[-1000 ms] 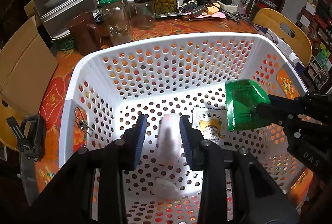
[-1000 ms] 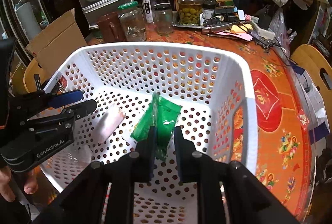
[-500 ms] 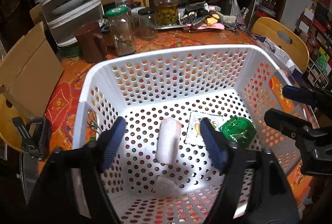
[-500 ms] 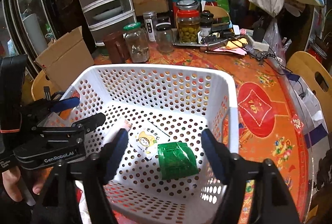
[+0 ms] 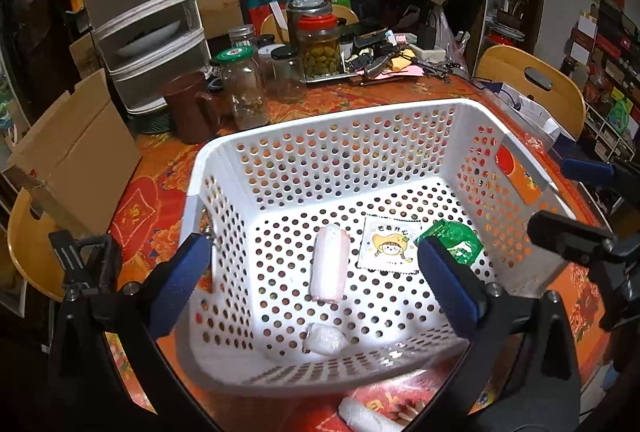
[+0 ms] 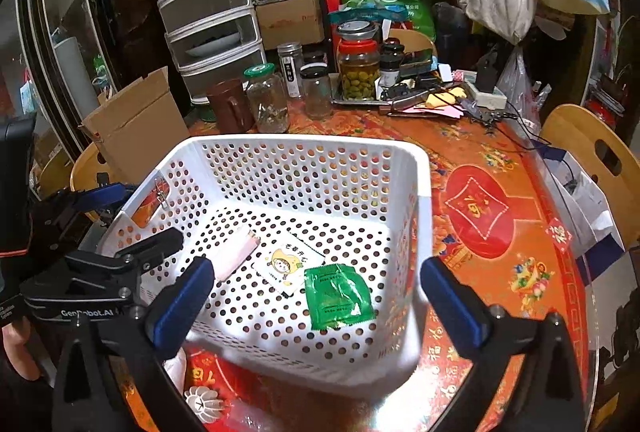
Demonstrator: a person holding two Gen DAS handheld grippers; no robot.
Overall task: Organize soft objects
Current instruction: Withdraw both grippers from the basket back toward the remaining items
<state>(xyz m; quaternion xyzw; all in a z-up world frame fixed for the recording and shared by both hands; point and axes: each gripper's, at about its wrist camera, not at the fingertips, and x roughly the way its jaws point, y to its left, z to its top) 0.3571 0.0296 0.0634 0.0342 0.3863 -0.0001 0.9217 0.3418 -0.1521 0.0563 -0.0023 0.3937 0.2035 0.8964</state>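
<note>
Both your jaws have just been opening and stand wide, nothing between them: left gripper (image 5: 316, 286), right gripper (image 6: 316, 302). In the white basket (image 5: 320, 128) lie four soft things: pink roll (image 5: 330, 268), cartoon packet (image 5: 390, 244), green packet (image 6: 338, 296), clear wad (image 5: 325, 339) by the near wall. Jars crowd the red-patterned counter's (image 6: 500, 272) far edge.

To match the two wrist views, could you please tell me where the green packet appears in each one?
Left wrist view: the green packet lies on the basket floor at right of centre, partly behind a finger of the left gripper.
Right wrist view: it lies flat near the picture's centre, towards the basket's near wall.
Shared landmark: the cartoon sachet lies just left of it in both views.
</note>
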